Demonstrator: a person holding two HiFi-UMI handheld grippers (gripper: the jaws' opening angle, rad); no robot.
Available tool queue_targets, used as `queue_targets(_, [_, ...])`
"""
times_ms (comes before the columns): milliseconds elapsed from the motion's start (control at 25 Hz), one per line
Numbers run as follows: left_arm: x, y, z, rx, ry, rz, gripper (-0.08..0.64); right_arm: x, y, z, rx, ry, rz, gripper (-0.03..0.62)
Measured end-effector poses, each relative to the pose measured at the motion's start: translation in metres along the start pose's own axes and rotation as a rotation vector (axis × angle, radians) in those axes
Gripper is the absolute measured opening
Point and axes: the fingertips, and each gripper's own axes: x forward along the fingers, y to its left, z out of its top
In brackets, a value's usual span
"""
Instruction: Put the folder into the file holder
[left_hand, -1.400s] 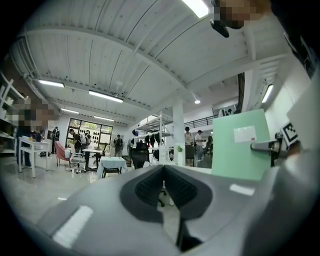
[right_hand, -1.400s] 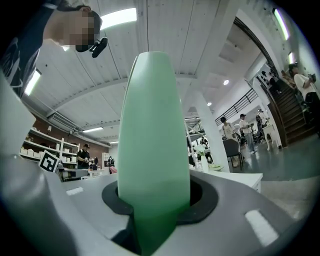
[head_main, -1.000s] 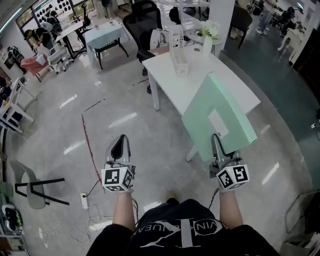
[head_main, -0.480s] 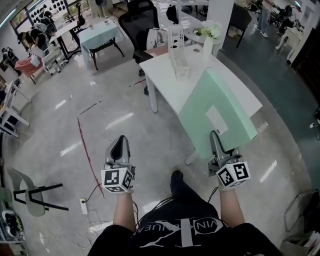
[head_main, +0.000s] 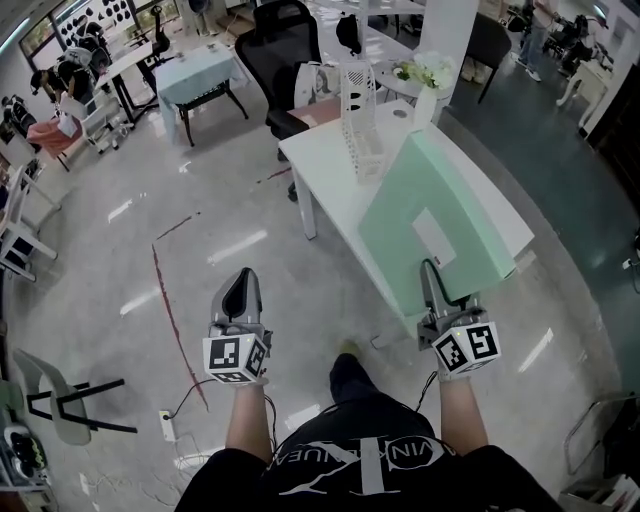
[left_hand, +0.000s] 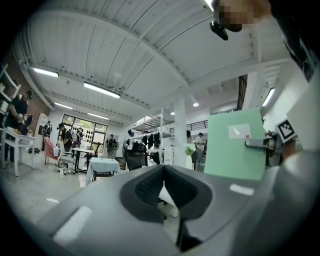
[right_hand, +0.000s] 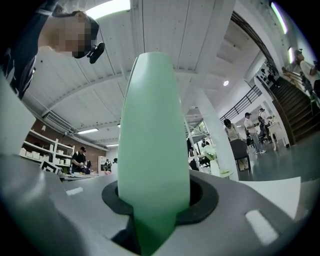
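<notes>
My right gripper (head_main: 432, 275) is shut on the lower edge of a large mint-green folder (head_main: 430, 225) and holds it upright over the near end of the white table (head_main: 320, 160). In the right gripper view the folder (right_hand: 150, 150) fills the space between the pads. A white mesh file holder (head_main: 362, 120) stands upright on the table's far part, beyond the folder. My left gripper (head_main: 238, 285) hovers over the floor, left of the table, its pads (left_hand: 150, 187) meeting with nothing between them. The left gripper view also shows the folder (left_hand: 234, 150) at the right.
A vase of flowers (head_main: 428, 85) stands on the table's far corner beside a white pillar (head_main: 448, 30). A black office chair (head_main: 285, 55) sits behind the table, a cloth-covered table (head_main: 200, 75) farther left. A toppled chair (head_main: 60, 395) and a power strip (head_main: 168, 412) lie on the floor at left.
The person has walked forward: the table and file holder have drawn a little nearer. Both grippers keep their pose, and the folder stays clamped in the right one.
</notes>
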Motion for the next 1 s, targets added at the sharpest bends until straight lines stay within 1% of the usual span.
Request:
queue_targets(280, [0.067, 0.007, 0.008, -0.005, -0.001, -0.023, 0.000, 0.056, -0.028, 0.007, -0.012, 0.016, -0.020, 0.176])
queue_targets(520, [0.119, 0.015, 0.000, -0.008, 0.017, -0.034, 0.000, 0.103, -0.048, 0.006, -0.015, 0.011, -0.019, 0.176])
queue_targets(760, [0.171, 0.013, -0.006, -0.001, 0.022, -0.062, 0.000, 0.142, -0.071, 0.002, -0.020, 0.015, -0.028, 0.178])
queue_targets(1000, [0.210, 0.013, -0.008, 0.001, 0.009, -0.085, 0.000, 0.174, -0.086, 0.000, -0.026, 0.005, -0.026, 0.176])
